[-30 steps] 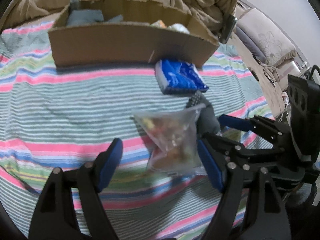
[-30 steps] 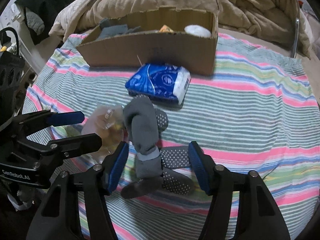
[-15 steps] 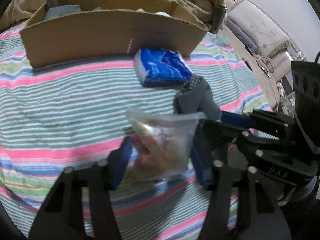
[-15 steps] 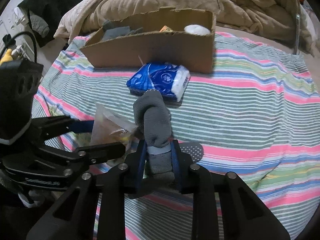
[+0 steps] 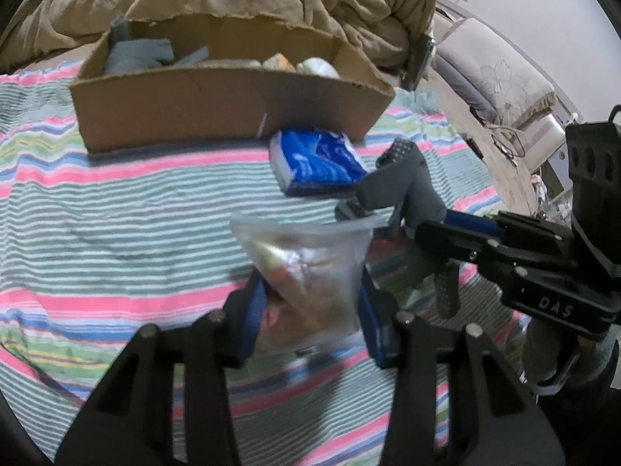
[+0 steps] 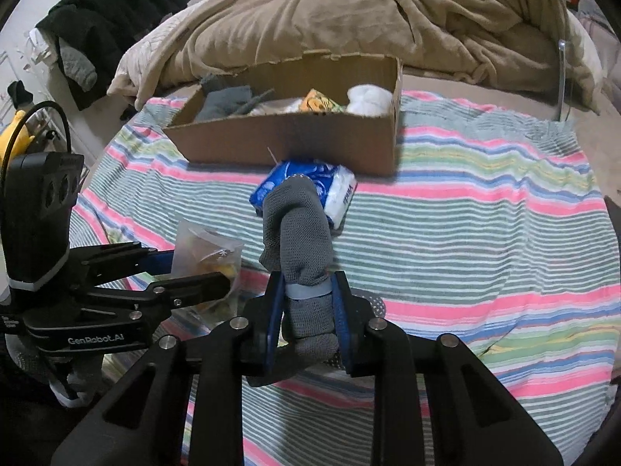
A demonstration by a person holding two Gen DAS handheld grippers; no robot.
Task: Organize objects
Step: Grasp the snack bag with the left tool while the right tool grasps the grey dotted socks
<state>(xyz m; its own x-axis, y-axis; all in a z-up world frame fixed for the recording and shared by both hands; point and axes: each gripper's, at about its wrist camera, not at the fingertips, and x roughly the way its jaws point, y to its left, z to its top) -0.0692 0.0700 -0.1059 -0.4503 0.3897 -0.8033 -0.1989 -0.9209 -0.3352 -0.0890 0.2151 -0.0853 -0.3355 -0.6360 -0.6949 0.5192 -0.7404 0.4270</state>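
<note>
My left gripper (image 5: 310, 303) is shut on a clear plastic bag of snacks (image 5: 310, 264) and holds it above the striped bedsheet (image 5: 116, 213). The bag also shows in the right wrist view (image 6: 205, 248). My right gripper (image 6: 308, 310) is shut on a grey sock bundle (image 6: 299, 240), lifted off the sheet; the bundle also shows in the left wrist view (image 5: 403, 186). An open cardboard box (image 6: 295, 139) stands ahead, holding grey socks, a yellow packet and a white item. A blue tissue pack (image 6: 333, 182) lies just in front of the box.
A rumpled tan blanket (image 6: 368, 19) is heaped behind the box. Dark clothes (image 6: 108, 11) hang at the far left. A sofa and cushion (image 5: 500, 77) stand beyond the bed's right edge. The striped sheet (image 6: 485, 233) stretches to the right.
Both grippers closed from open, the left on the snack bag and the right on the sock bundle, then lifted them off the sheet. The views rose, showing more of the box's inside.
</note>
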